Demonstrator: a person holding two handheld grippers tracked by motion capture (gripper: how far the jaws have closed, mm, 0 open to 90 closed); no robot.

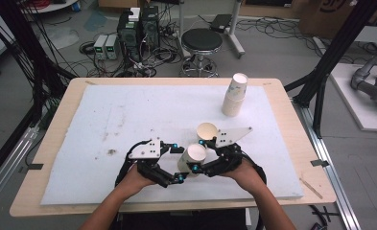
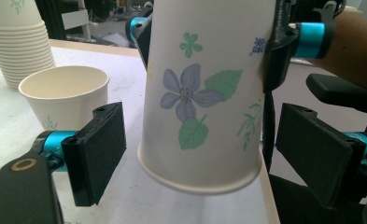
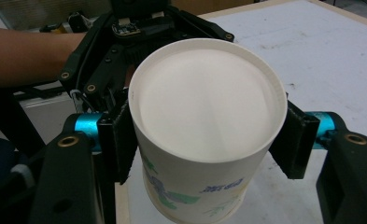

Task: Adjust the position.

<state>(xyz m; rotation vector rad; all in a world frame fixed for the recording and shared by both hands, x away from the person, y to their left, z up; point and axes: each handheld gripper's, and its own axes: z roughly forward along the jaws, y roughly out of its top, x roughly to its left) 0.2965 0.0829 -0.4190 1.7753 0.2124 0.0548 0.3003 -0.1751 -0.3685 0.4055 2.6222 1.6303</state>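
While the right hand-held gripper (image 1: 197,154) is clamping the flowered paper cup (image 1: 192,158) near the front edge of the worktop (image 1: 56,143), the high view is showing the left hand-held gripper (image 1: 177,163) coming up to the same cup from the other side. The cup is being carried clear of the white mat (image 1: 128,115), tipped so its mouth is facing towards the person. A second, loose cup (image 1: 207,131) is standing upright just behind it, and the cup stack (image 1: 235,95) is standing well apart at the far right.

In the left gripper view, the flowered paper cup (image 2: 204,93) is hanging between this gripper's two pads (image 2: 97,151), which are standing released, with a clear gap on each side. The right hand-held gripper (image 2: 209,44) is pinching the cup higher up its wall. The loose cup (image 2: 64,95) and the cup stack (image 2: 17,42) are sitting at the left.

In the right gripper view, the right hand-held gripper (image 3: 209,140) is squeezing the cup (image 3: 204,121) on both sides just below the rim, with the left hand-held gripper (image 3: 139,28) waiting behind it.

Judgement: this is looking like a handover. The left pads should be centring on the wall, closing gently to avoid crushing the thin paper, and the right grip should be letting go only once the left one is firm.
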